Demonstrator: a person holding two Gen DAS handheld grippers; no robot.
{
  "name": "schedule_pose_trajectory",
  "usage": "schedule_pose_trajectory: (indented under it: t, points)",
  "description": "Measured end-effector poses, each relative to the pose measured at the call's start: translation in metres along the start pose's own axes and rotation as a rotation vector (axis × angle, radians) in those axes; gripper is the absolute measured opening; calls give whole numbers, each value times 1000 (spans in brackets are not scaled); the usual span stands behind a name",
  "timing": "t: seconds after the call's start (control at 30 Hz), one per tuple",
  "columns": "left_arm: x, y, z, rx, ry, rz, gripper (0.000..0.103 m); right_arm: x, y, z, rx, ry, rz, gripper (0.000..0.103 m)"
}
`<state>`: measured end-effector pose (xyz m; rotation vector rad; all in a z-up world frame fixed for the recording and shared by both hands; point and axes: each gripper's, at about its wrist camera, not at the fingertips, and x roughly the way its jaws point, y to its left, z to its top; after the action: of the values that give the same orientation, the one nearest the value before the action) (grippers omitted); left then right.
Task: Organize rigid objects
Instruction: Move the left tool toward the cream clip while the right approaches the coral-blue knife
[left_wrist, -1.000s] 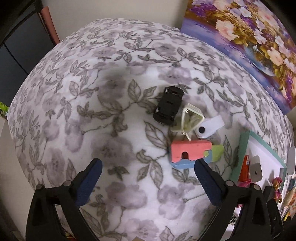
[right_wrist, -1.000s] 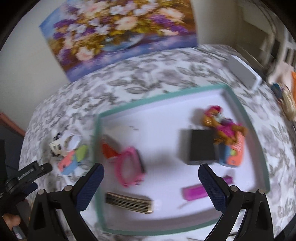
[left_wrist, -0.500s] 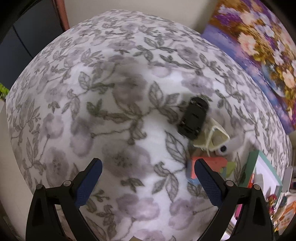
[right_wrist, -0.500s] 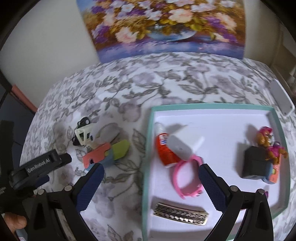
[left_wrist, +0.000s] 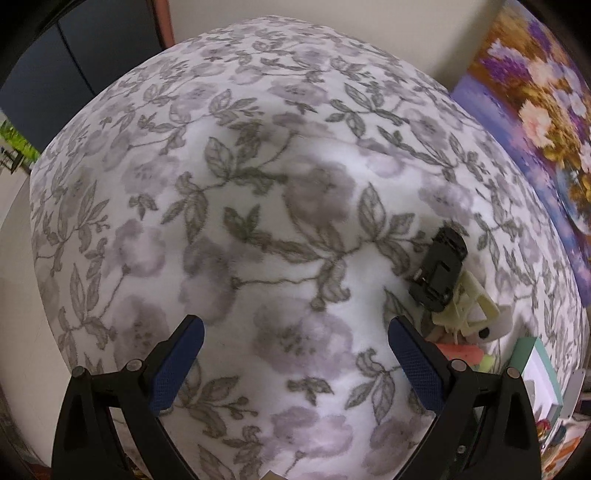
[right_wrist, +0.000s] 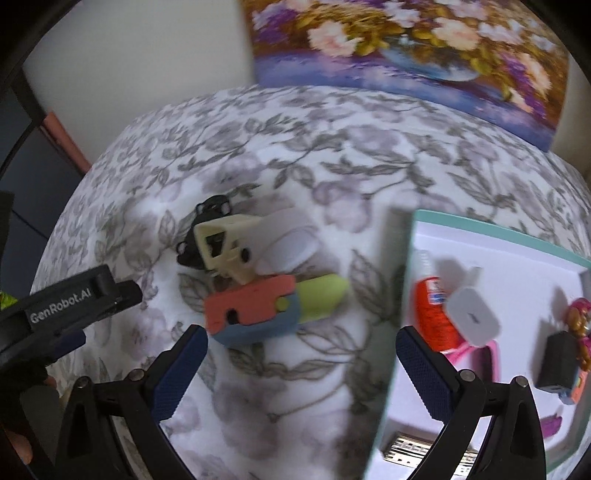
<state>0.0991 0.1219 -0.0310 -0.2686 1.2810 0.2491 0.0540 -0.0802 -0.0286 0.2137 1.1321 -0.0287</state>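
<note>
A small pile of toys lies on the floral cloth: a black toy car (right_wrist: 207, 225) (left_wrist: 439, 269), a cream plastic frame (right_wrist: 225, 247) (left_wrist: 465, 306), a white piece (right_wrist: 291, 243), and a coral block (right_wrist: 251, 304) on a blue piece (right_wrist: 258, 330) beside a green piece (right_wrist: 321, 293). My right gripper (right_wrist: 299, 369) is open just below the coral block, nothing between its fingers. My left gripper (left_wrist: 295, 362) is open over bare cloth, with the pile at its right finger. The teal-rimmed white tray (right_wrist: 402, 280) at the right holds a red tube (right_wrist: 430, 314), a white charger (right_wrist: 472, 315), a pink band and a black box (right_wrist: 557, 363).
A flower painting (right_wrist: 406, 55) leans on the wall behind the table. The other gripper's black body (right_wrist: 66, 310) shows at the left in the right wrist view. The table edge curves off at the left (left_wrist: 40, 258). A doll figure (right_wrist: 580, 325) lies in the tray.
My right gripper has swung left from above the tray to the toy pile, which now looms larger. My left gripper has shifted left, so the pile slid to its right edge.
</note>
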Motion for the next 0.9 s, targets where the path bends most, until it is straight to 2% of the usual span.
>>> schedule_pose_trajectory:
  t: [0.17,0.5,0.67,0.9]
  points:
    - [3,9,5,-30,4,5,100,14,11,3,-1,19,17,103]
    - [10,5,9,-16,5,27,100,44,19,6,18,68,20,103]
    - [12,-6,12,-5,14,33,100,51,22,8,10,56,-10,103]
    - [30,-9,17,-23,72,41,100,55,27,8,-23,43,-56,103]
